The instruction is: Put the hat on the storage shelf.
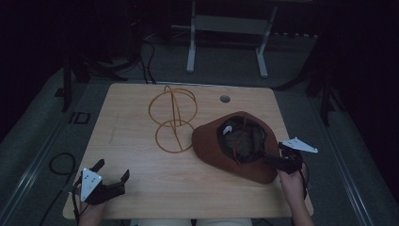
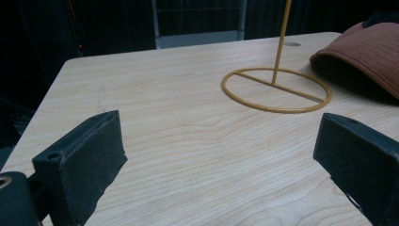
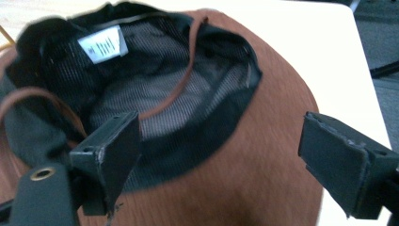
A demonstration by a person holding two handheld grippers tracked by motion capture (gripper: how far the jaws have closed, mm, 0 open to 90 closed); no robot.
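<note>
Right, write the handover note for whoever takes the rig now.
Left gripper: open, holding nothing, at the near left of the table.
Right gripper: open, jaws straddling the near brim of the brown hat, not yet closed on it.
Hat lies upside down, lining up, at the table's right, beside the yellow wire hat stand, which stands upright mid-table.
Done: right gripper is at the brim.
Left, probably: grip the hat, lift it, set it on the stand.

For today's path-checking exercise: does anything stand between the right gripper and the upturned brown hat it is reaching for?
Nothing visible does. The right gripper hangs open right over the brown hat's brim, one jaw over the dark lining; the wire stand sits off to the hat's far side.
</note>
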